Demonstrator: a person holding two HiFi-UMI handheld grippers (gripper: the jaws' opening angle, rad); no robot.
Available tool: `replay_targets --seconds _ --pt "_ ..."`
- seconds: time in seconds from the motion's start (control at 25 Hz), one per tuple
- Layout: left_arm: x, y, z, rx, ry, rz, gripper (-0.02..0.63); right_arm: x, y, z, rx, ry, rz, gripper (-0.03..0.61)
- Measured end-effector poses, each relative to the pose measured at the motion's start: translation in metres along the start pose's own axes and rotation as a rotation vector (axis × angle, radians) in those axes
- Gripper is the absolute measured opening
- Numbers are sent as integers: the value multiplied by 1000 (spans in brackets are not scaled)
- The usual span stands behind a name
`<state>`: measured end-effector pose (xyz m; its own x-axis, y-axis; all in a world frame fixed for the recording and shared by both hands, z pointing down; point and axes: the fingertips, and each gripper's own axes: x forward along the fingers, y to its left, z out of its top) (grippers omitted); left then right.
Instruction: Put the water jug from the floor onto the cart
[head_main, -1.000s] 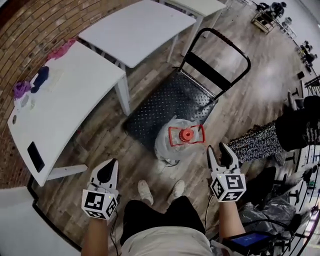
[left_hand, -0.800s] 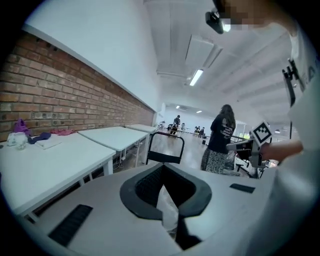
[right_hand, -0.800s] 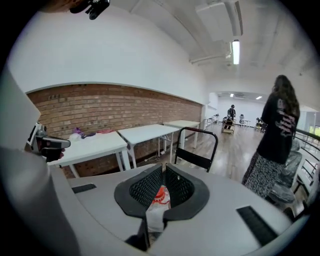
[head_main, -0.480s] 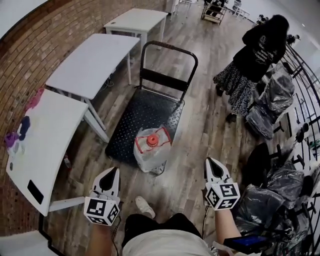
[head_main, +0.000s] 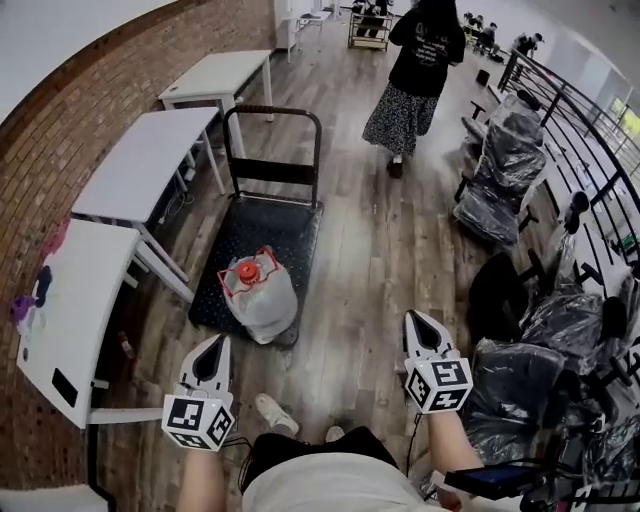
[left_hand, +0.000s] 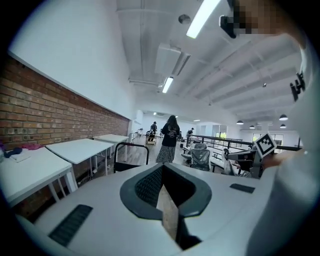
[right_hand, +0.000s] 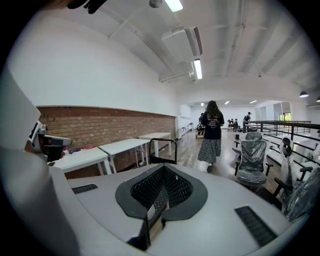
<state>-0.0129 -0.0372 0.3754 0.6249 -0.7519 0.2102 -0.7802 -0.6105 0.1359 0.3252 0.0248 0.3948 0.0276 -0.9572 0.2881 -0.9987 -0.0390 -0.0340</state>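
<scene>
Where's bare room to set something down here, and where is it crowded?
Bare deck of the cart between the water jug and its handle; bare floor between cart and wrapped chairs. Crowded at its left, by the white tables.

One water jug (head_main: 262, 300), one cart (head_main: 268, 222), and two grippers down front: left gripper (head_main: 214, 345), right gripper (head_main: 414, 320). Three white tables (head_main: 60, 300) (head_main: 140, 165) (head_main: 215, 75) line the brick wall. One person in a dark top (head_main: 418, 60) is out on the floor, and the plastic-wrapped chairs (head_main: 497, 185) on the right are too bunched to count.
</scene>
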Motion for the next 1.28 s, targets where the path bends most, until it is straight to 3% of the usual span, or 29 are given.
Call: replay_targets --seconds 0.24,0.44,0.68,0.88,1.28 --pt "-33 -56 -6 52 25 5 0 -41 -14 -11 41 -36 73 3" --pt "-64 -71 -7 80 54 34 0 -57 2 -16 79 -46 129 4" --pt "-88 -71 5 88 27 43 0 -68 31 -3 112 -63 179 4" --pt "-117 -47 6 66 -9 79 0 -67 73 5 58 -63 221 3" --pt "-180 49 8 26 -78 147 0 -60 198 30 -84 -61 280 3"
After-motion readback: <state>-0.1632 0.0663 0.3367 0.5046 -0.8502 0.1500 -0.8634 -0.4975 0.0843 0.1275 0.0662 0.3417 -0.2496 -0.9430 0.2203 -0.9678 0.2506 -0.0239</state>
